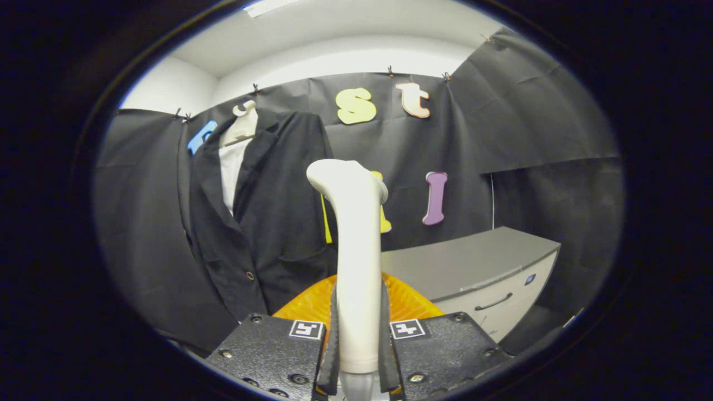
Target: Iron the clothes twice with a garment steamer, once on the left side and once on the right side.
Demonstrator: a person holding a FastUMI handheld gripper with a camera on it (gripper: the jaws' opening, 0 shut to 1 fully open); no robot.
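A white garment steamer [356, 245] stands upright between my fingers, its head bent toward the left at the top. My gripper [357, 334] is shut on the steamer's handle, both fingers pressing its sides. A black jacket [262, 223] over a white shirt [231, 167] hangs on a pale hanger [242, 125] against the booth wall, beyond the fingers and to the left of the steamer. The steamer's head is apart from the jacket, level with its right front panel.
An orange ribbed thing [312, 303] lies just beyond the fingers, behind the steamer's handle. A grey cabinet [473, 267] with a drawer handle stands to the right of it. Black cloth covers the walls around.
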